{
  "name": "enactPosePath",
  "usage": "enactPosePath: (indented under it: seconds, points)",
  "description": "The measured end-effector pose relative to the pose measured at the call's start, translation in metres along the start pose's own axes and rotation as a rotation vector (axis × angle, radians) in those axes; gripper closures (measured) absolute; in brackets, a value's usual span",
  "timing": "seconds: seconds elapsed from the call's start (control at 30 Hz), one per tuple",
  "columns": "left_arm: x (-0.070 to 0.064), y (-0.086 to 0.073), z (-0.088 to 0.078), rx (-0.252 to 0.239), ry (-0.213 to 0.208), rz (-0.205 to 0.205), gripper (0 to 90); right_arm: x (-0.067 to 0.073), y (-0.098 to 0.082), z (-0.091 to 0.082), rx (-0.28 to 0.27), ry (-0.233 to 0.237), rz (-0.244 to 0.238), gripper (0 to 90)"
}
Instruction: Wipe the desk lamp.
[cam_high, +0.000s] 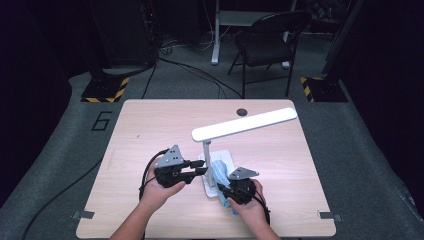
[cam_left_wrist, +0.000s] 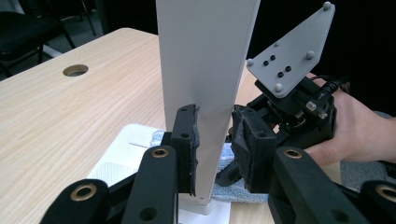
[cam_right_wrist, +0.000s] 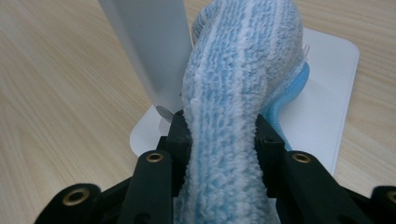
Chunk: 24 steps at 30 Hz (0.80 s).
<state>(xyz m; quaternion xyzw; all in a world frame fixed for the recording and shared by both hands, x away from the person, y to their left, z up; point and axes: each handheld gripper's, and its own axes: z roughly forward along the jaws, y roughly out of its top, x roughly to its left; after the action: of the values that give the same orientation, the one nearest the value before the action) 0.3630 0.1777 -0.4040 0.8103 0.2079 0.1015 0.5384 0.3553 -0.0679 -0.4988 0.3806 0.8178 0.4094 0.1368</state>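
A white desk lamp stands on the wooden table (cam_high: 150, 130), with a long head (cam_high: 245, 123), a thin upright post (cam_high: 206, 150) and a flat base (cam_high: 226, 157). My left gripper (cam_high: 202, 167) reaches in from the left and is shut on the post (cam_left_wrist: 205, 56); both pads of the left gripper (cam_left_wrist: 215, 140) press its sides low down. My right gripper (cam_high: 222, 189) is shut on a bunched blue and white cloth (cam_high: 218, 172). The cloth (cam_right_wrist: 238, 70) rises from the right gripper (cam_right_wrist: 223, 135) and lies over the base (cam_right_wrist: 322, 93), beside the post (cam_right_wrist: 144, 42).
A round cable hole (cam_high: 242, 111) sits near the table's far edge. Beyond the table stand a dark folding chair (cam_high: 270, 35) and two stand feet marked with yellow and black tape (cam_high: 105, 90). Cables trail from both grippers toward the front edge.
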Motion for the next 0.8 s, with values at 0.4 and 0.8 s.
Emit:
enactPosePath:
  seconds: [0.4,0.8]
  points:
    - [0.0019,0.0006,-0.0007,0.016,0.004,0.004,70.5,0.0040,0.0039,0.0013,0.004,0.010,-0.017,66.6]
    - [0.0027,-0.0001,0.0001,0.016,0.008,0.001,70.2,0.0025,0.0087,-0.0002,0.000,0.042,-0.025,67.2]
